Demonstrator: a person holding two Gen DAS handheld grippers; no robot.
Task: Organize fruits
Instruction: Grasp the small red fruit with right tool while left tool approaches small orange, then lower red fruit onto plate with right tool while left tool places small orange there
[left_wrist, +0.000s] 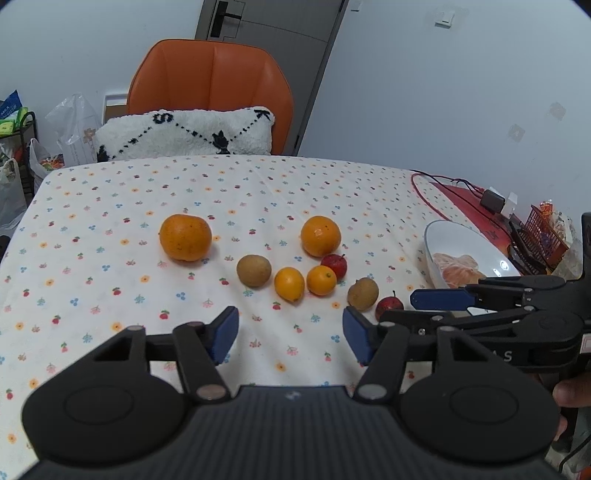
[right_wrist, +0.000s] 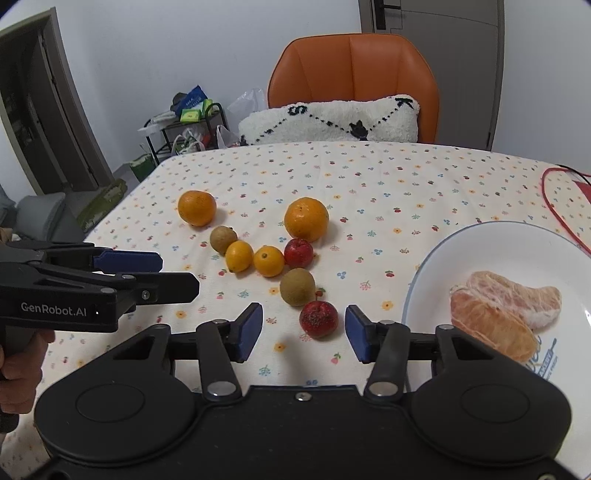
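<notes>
Several fruits lie on the flowered tablecloth (left_wrist: 110, 206): two large oranges (left_wrist: 185, 237) (left_wrist: 320, 235), two small oranges (left_wrist: 289, 283) (left_wrist: 321, 280), two brown kiwis (left_wrist: 253, 270) (left_wrist: 363, 293) and two small red fruits (left_wrist: 334, 264) (right_wrist: 318, 318). My right gripper (right_wrist: 303, 330) is open, and the nearer red fruit sits between its blue pads (right_wrist: 250, 328) without either touching it. My left gripper (left_wrist: 290, 332) is open over bare cloth, short of the fruit cluster. Each gripper shows in the other's view: the right gripper (left_wrist: 397, 308) and the left gripper (right_wrist: 179, 273).
A white plate (right_wrist: 480, 236) with peeled citrus segments (right_wrist: 502, 310) stands at the right. Behind it lie a red cable (left_wrist: 424, 199), a power adapter (left_wrist: 493, 201) and a red basket (left_wrist: 546, 236). An orange chair (left_wrist: 210, 74) with a white cushion (left_wrist: 184, 134) stands at the far edge.
</notes>
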